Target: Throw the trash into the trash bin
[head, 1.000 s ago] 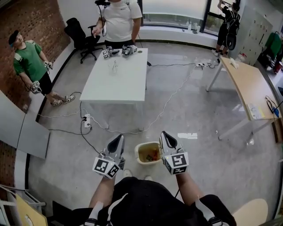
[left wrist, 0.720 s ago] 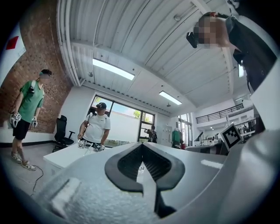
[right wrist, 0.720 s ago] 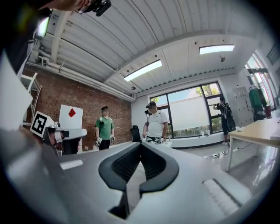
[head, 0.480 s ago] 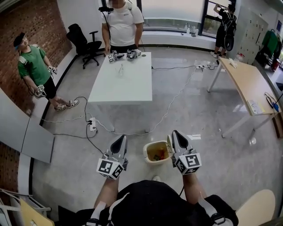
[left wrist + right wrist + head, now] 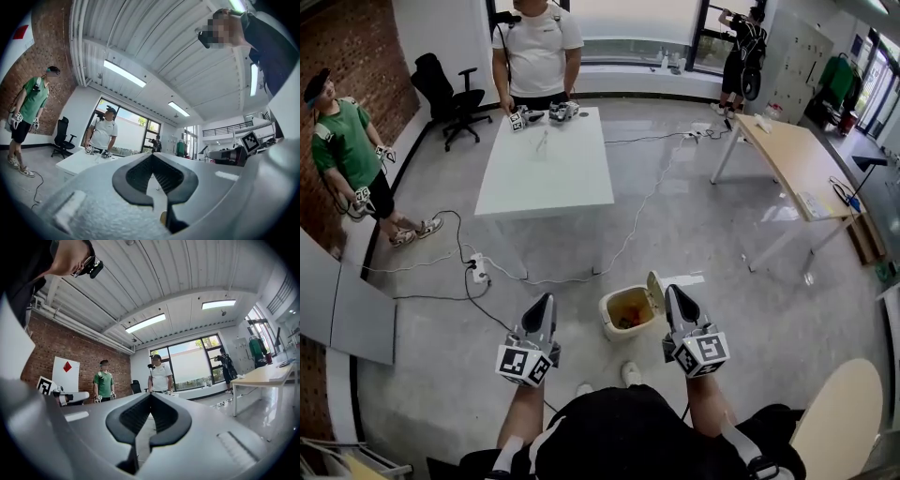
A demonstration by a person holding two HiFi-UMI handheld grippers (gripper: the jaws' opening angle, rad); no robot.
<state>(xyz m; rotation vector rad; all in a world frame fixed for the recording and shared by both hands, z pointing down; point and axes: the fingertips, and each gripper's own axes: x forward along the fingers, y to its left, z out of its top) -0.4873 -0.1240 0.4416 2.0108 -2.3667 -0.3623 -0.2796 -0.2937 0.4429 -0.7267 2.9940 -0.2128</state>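
A small cream trash bin [image 5: 614, 302] stands on the floor with its lid [image 5: 655, 285] tipped up and some orange and red trash [image 5: 625, 321] inside. In the head view my left gripper [image 5: 544, 302] hovers to the bin's left and my right gripper [image 5: 674, 292] just right of the lid, both pointing away from me. Each is shut with nothing between its jaws. In the left gripper view the left gripper [image 5: 152, 155] has its tips pressed together. The right gripper [image 5: 151, 393] looks the same in the right gripper view.
A white table [image 5: 546, 173] stands ahead with spare grippers [image 5: 536, 114] on it. Cables and a power strip [image 5: 475, 269] lie on the floor left of me. A wooden table [image 5: 792, 159] is at the right and a round one [image 5: 839, 427] near my right side. Three people stand around.
The head view has swung, so the room has slid left and the bin now sits nearer the right gripper. Both hands moved with it. The jaws stayed shut.
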